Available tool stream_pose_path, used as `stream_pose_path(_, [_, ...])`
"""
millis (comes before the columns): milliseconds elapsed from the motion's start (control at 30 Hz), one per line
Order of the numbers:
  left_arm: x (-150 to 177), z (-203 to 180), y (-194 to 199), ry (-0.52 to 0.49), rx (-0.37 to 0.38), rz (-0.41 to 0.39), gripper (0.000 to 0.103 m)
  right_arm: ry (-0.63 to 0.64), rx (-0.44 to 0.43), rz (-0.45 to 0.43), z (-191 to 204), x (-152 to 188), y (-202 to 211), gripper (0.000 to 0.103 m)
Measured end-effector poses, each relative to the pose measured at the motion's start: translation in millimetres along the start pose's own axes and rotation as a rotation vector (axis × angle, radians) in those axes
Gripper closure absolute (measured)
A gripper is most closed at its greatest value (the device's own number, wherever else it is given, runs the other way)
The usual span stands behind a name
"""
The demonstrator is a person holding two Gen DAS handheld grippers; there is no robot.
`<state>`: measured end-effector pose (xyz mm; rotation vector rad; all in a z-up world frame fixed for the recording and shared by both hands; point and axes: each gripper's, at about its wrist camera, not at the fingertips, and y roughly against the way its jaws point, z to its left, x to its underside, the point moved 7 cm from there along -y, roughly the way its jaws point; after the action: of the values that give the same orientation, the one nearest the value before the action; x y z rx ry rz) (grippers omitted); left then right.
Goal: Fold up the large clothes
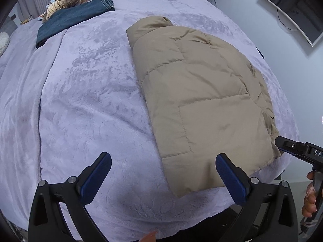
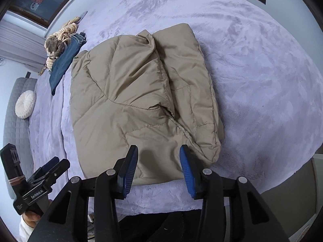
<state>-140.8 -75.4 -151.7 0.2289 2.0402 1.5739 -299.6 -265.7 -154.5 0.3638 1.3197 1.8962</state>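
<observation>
On the lilac bed I judge the tan puffer jacket, lying at twelve o'clock from my grippers, folded narrow with perhaps one crosswise fold left, while my left hand-held gripper and right hand-held gripper hang spread and empty.

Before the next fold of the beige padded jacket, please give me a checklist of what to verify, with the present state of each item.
1. Left gripper open and empty: ok.
2. Right gripper open, nothing pinched between its blue pads: ok.
3. Beige quilted puffer jacket already folded lengthwise on the lavender fleece blanket: ok.
4. Jacket's top layer flat: not ok, a puckered ridge runs along the fold.
5. Space beside the jacket for the next fold: ok; folded dark blue jeans lie apart.
6. Jacket's underside layers aligned: cannot tell.
</observation>
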Motion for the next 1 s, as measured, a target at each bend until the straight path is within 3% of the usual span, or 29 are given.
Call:
stream_pose_path(67, [-1,1,-1,0.012,0.003,0.009,0.0,0.003,0.001,0.002,3,0,1,0.045])
stream_pose_path(200, [-3,2,-3,0.043,0.012,0.019,0.0,0.008,0.003,0.019,8,-4,-1,0.042])
stream_pose_path(400, [-19,0,-15,0.079,-0.006,0.041,0.0,0.027,-0.019,0.028,8,-30,0,0.024])
stream_pose_path(800, [-75,1,-38,0.207,-0.043,0.036,0.0,0.069,-0.061,0.097,-15,-108,-20,0.021])
stream_pose_path(1000, [-78,6,-62,0.262,-0.009,0.078,0.0,-0.027,-0.116,0.145,-48,-129,-44,0.02])
